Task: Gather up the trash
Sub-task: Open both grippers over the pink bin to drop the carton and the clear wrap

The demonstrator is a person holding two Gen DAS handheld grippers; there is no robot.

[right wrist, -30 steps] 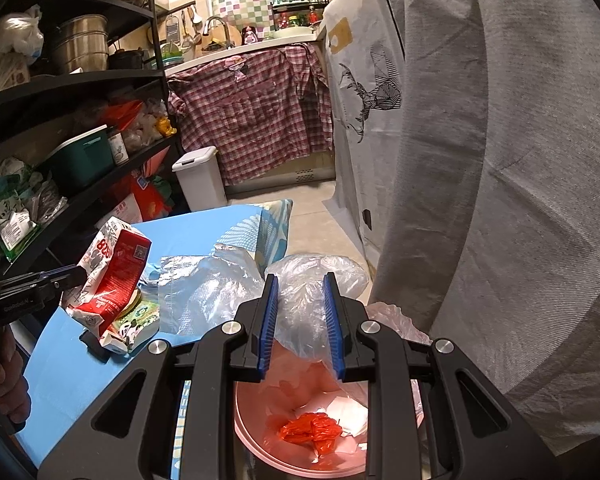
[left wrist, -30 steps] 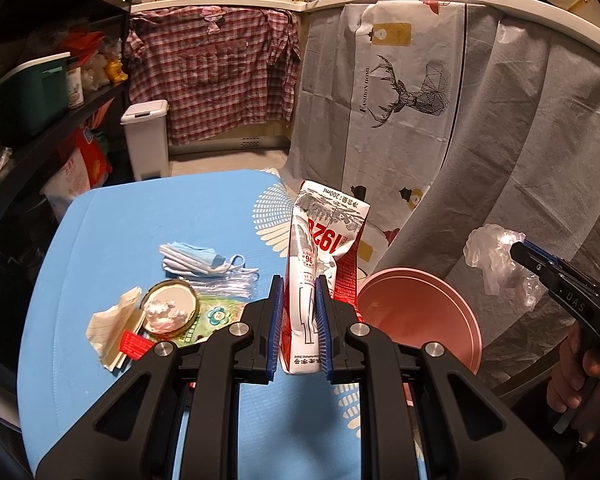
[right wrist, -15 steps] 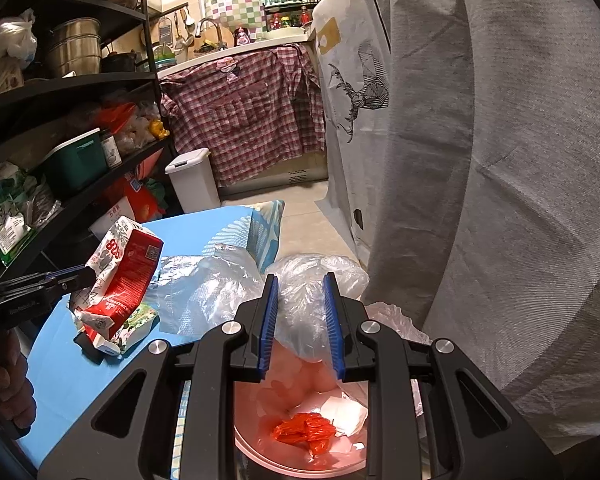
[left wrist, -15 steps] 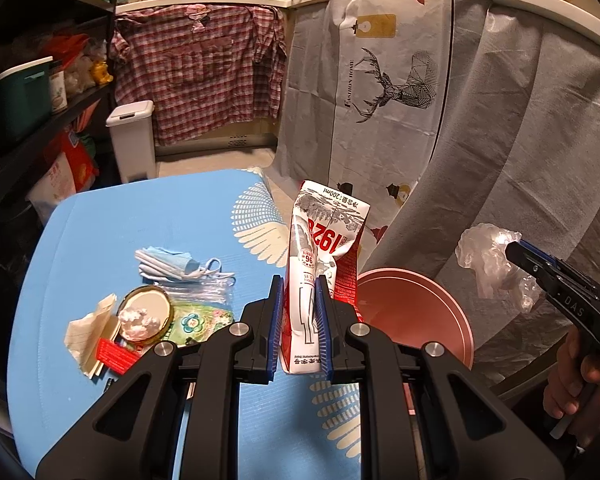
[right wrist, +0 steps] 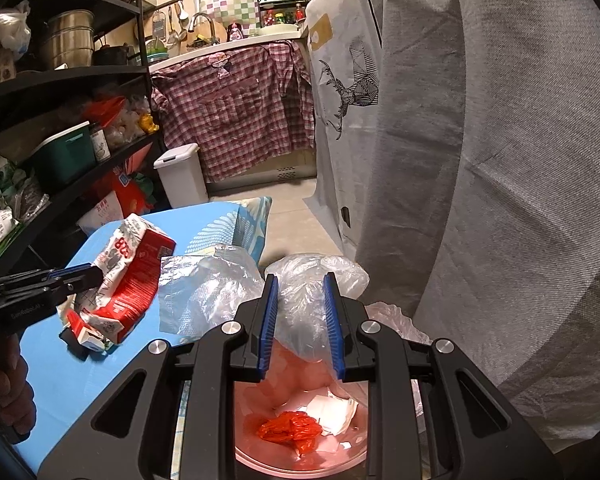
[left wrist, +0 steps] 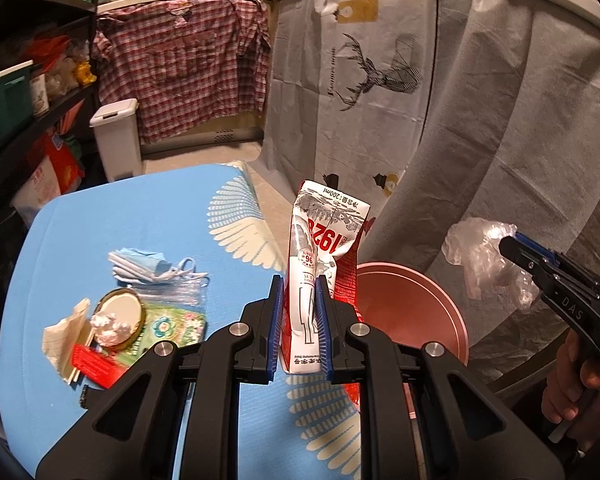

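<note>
Carton (left wrist: 324, 280) clamped in left jaws, now shifted nearer pink bin (left wrist: 412, 312); drop comes next. Right jaws hold bag (right wrist: 304, 300) liner open. Mask (left wrist: 140, 264), lid (left wrist: 118, 316) remain on surface (left wrist: 140, 208).

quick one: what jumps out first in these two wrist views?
The crushed red-and-white drink carton, clamped upright in the left gripper over the blue table's edge beside the pink bin. The right gripper pinches the bin's clear plastic liner; inside lies a crumpled red wrapper. More litter sits left on the table.
</note>
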